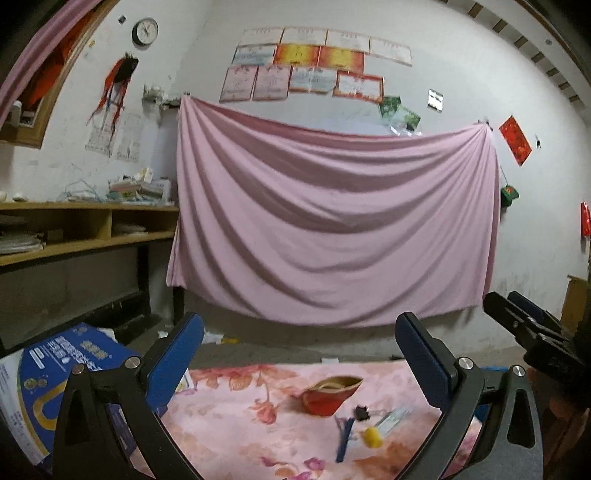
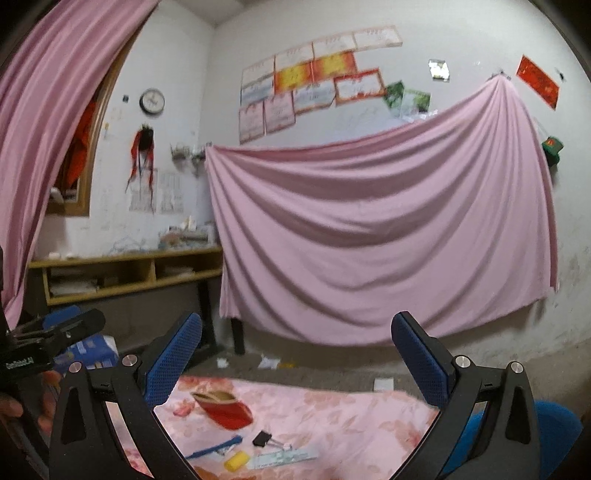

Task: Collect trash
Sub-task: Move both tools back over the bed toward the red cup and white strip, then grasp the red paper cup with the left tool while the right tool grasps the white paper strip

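Both grippers are held wide apart above a table, and nothing is gripped by either. The left gripper (image 1: 299,354) is seen with its blue-padded fingers (image 1: 177,362) spread to the sides of its view; the right gripper (image 2: 295,354) is spread just as wide, its fingers (image 2: 173,362) likewise bare.

Below and between them, small pieces of trash are laid on a pink flowered cloth (image 2: 351,417). A yellow block (image 2: 236,460), small and soft-edged, is set nearest. Just beside it a flat clear packet (image 2: 282,458) with printed marks is laid lengthwise. A blue strip (image 2: 214,447), thin and long, is placed to the left of the block. A black binder clip (image 2: 265,438) with silver handles is found just behind the packet. Farther back, a red pouch (image 2: 223,408) with a gold-lined mouth is tipped on its side, well apart from the smaller pieces.

At the left edge of the table a blue printed box (image 1: 55,373) is seen. Beyond the table, scraps of paper (image 2: 267,362) are scattered on a grey floor. A wooden shelf (image 2: 125,273) with papers is fixed along the left wall. A large pink sheet (image 1: 332,221) is hung across the far wall, with certificates (image 1: 310,62) pinned above it and a round clock (image 1: 145,31) mounted to the left.
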A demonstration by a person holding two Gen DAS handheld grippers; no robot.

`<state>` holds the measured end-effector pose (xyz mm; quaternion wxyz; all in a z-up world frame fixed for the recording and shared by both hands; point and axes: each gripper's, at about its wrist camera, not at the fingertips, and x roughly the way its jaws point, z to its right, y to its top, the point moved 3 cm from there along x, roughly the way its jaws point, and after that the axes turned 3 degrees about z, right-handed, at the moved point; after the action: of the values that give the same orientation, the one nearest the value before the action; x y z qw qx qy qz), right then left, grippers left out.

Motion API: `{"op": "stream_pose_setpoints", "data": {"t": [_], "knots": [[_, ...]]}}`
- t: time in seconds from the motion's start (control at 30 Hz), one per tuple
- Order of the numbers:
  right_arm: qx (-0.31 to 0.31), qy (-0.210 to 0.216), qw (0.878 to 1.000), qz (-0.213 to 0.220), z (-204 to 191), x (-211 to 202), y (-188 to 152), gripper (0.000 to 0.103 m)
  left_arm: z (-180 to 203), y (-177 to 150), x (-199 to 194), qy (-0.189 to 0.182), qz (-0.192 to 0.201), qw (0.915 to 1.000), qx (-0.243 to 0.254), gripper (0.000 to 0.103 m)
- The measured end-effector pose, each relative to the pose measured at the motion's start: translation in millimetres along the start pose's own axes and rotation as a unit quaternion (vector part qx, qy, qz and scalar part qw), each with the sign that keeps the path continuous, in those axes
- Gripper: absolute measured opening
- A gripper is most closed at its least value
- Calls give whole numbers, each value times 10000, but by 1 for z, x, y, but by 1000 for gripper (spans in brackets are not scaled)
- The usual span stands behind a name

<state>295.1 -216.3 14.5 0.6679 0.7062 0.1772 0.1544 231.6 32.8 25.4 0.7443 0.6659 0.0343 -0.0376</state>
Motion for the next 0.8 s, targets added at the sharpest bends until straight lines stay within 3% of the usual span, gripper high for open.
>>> {"op": "stream_pose_setpoints", "data": {"t": [0.4,0.53,0.8], "knots": [[10,-224,9876,-1553,19,50,-43,103,-9,-46,59,-393,-1264,9910,-217,101],[-100,-241,9800,-1972,23,61,-55,102,-11,-59,83,-579,-1688,9834,-335,100],[32,-112,9580,-2867,35,92,-83,83,-7,-83,133,-1054,-2503,9613,-471,89]]}}
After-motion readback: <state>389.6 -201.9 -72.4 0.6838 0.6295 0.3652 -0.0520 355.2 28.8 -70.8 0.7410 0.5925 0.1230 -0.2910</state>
